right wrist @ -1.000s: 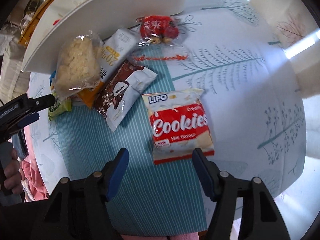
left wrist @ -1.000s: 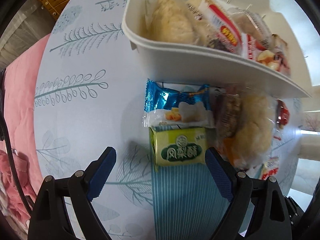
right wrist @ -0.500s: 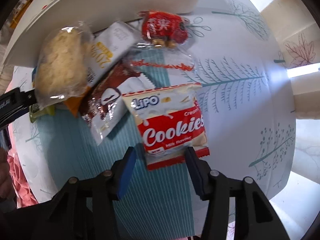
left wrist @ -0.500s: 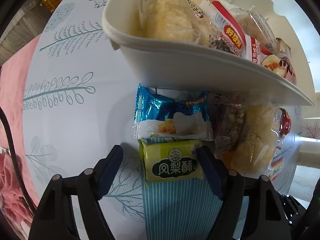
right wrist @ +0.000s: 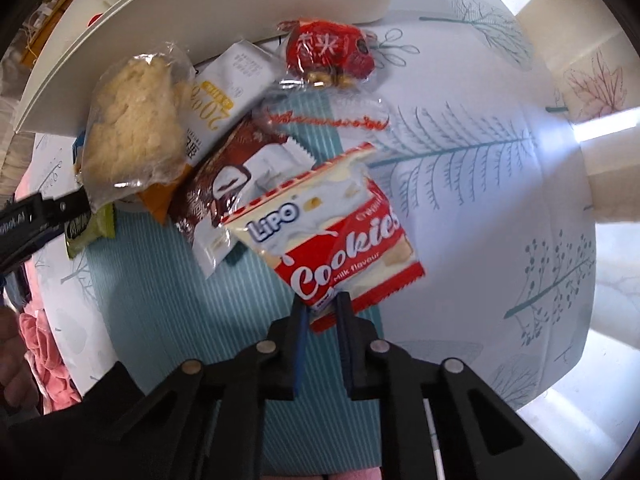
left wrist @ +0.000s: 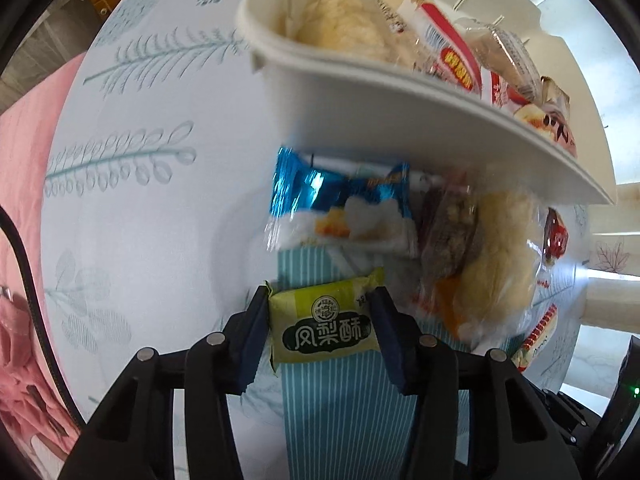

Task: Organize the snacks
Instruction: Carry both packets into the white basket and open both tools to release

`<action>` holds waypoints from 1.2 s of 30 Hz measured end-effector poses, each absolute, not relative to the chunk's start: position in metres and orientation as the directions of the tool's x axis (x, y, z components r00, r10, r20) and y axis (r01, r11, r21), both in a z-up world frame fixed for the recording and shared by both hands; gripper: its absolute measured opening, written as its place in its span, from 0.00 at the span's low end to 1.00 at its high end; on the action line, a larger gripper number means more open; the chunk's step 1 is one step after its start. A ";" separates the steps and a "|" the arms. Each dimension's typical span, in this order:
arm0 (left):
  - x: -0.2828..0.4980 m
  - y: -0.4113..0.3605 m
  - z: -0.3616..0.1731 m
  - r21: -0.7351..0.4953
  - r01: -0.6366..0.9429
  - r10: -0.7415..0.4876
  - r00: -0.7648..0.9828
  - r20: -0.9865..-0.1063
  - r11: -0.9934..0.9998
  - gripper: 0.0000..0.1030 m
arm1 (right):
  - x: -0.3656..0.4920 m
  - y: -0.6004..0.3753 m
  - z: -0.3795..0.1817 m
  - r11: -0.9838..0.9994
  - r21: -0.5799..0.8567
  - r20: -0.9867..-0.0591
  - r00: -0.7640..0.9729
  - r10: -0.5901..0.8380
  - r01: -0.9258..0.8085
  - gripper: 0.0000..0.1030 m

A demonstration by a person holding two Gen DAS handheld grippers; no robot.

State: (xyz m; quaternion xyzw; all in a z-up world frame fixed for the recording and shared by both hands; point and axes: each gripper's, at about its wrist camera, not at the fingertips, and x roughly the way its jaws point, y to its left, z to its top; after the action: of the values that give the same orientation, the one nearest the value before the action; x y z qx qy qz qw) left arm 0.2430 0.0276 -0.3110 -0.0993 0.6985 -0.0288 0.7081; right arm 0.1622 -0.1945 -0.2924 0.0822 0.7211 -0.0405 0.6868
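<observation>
white bin [left wrist: 360,120]: far end runs off the frame top, back snacks a blur
blue packet [left wrist: 340,200]: print smeared, unreadable
orange packet [right wrist: 160,200]: mostly buried under the clear-bagged pastry [right wrist: 132,128]
person's hand [right wrist: 12,360]: cut by left edge

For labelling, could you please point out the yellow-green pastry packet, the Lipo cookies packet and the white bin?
yellow-green pastry packet [left wrist: 324,326], left wrist view, printed front.
Lipo cookies packet [right wrist: 340,240], right wrist view, front face.
white bin [left wrist: 384,120], left wrist view, outer wall.

A table [left wrist: 132,184] with a pale leaf-print cloth carries a white bin [left wrist: 360,120] and a striped teal mat [right wrist: 160,300]. On the mat and cloth lie snack packs: 1 blue [left wrist: 340,208], 1 brown [right wrist: 224,188], 1 red [right wrist: 328,52].
</observation>
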 end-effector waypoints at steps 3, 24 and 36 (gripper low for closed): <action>0.227 0.033 -0.305 -0.183 -0.099 -0.181 0.025 -0.983 0.978 0.45 | 0.156 -0.196 -0.291 0.978 0.069 -0.996 -0.043 0.079 0.198 0.11; 0.156 0.092 -0.219 -0.184 -0.114 -0.158 0.207 -0.966 0.976 0.44 | 0.106 -0.195 -0.210 0.934 0.283 -0.949 0.204 0.240 0.218 0.02; 0.166 0.101 -0.150 -0.227 -0.062 -0.197 0.315 -0.929 0.972 0.44 | 0.125 -0.168 -0.160 0.939 0.324 -0.908 0.317 0.273 0.119 0.02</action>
State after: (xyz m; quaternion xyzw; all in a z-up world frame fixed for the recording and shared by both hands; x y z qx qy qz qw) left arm 0.1661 0.1010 -0.1501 -0.1107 0.5839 -0.0419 0.8031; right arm 0.1250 -0.1683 -0.1600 0.1683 0.5825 0.0486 0.7938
